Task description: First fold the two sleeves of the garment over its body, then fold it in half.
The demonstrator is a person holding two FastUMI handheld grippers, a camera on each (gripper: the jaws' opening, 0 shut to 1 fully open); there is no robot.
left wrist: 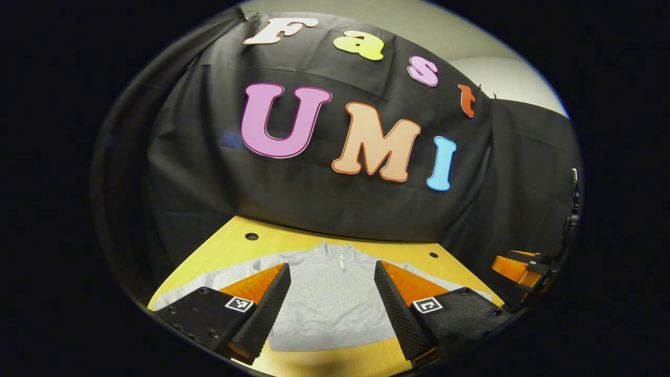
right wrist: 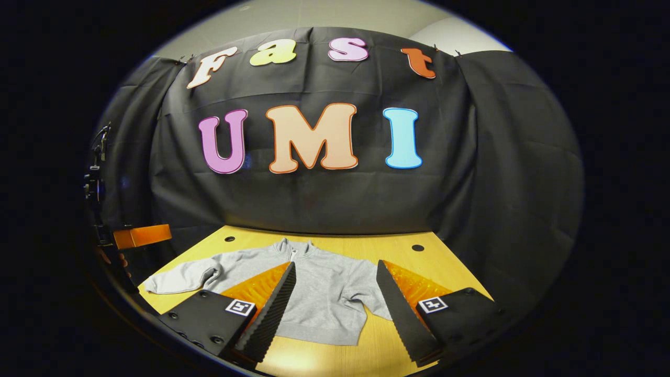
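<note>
Grey sweatshirt (right wrist: 319,293) lay flat on wooden table (right wrist: 366,243), lower centre of the right gripper view, collar toward the booth wall, hem toward the camera. One sleeve (right wrist: 178,277) stretched out to the lower left of that view; other sleeve (right wrist: 369,301) bent near the body at lower right. Neither sleeve folded over the body; judged as the first step, not yet begun.

Left gripper (left wrist: 332,301) held above the near edge, fingers spread wide, nothing between them, sweatshirt body visible in the gap. Right gripper (right wrist: 335,303) likewise spread and empty, held over the hem.

Next move, as judged: lower one gripper to a cuff, pinch the fabric only, lift and carry it across the chest. Outstretched sleeve offered the easier pinch; bent sleeve likely to need straightening.

Round holes (right wrist: 417,247) in the table sat beyond the shoulders, apart from the cloth. Other gripper's orange part (right wrist: 142,235) showed at the left edge of the right gripper view. Nothing seen blocking the sleeves.
</note>
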